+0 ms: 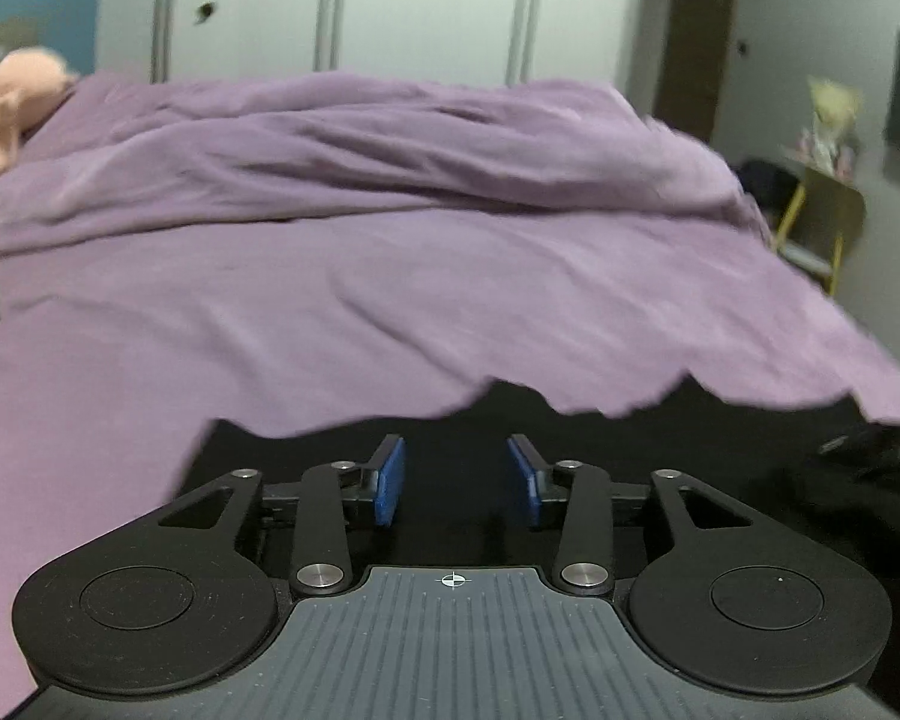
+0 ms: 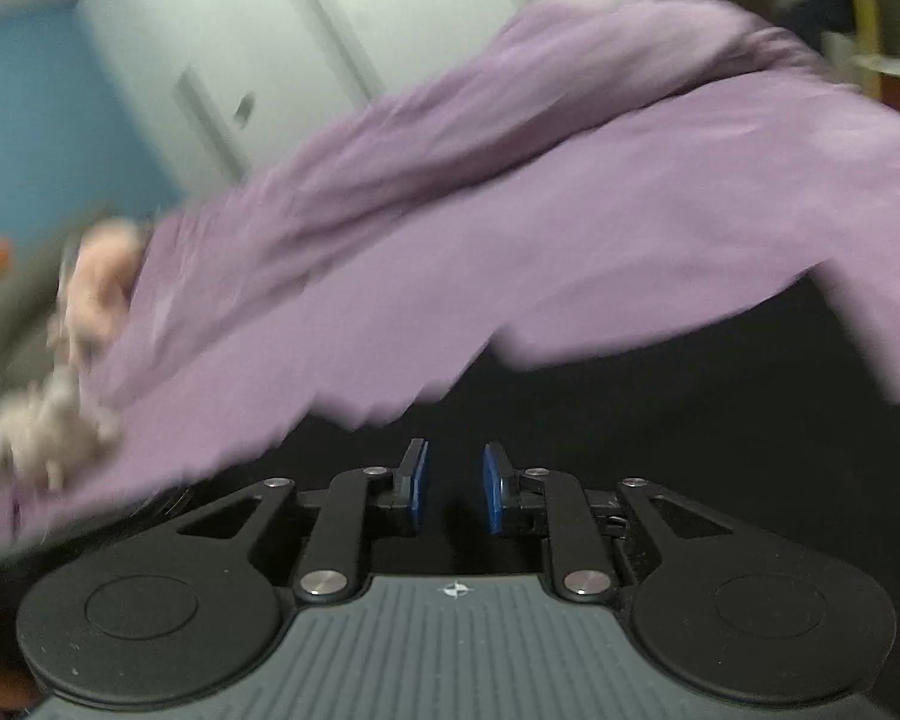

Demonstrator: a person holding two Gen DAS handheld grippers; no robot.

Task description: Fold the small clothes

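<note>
A black garment [image 1: 720, 480] lies spread on the near part of the bed, its ragged far edge against the purple sheet. In the left wrist view my left gripper [image 1: 455, 450] hovers low over it, its blue pads [image 1: 390, 480] apart with only dark cloth showing in the gap below. The right wrist view is blurred and tilted. It shows the same black garment [image 2: 690, 420] under my right gripper [image 2: 455, 456], whose blue pads [image 2: 419, 486] stand a narrower gap apart. Nothing is pinched between either pair.
The purple bed sheet [image 1: 270, 312] runs back to a bunched purple duvet [image 1: 390, 144]. A pink soft toy [image 1: 12, 102] lies at the far left and a pale fluffy toy [image 2: 48, 420] lies nearer. White wardrobe doors [image 1: 426, 6] stand behind. A yellow-legged chair [image 1: 822, 222] stands beside the bed's right edge.
</note>
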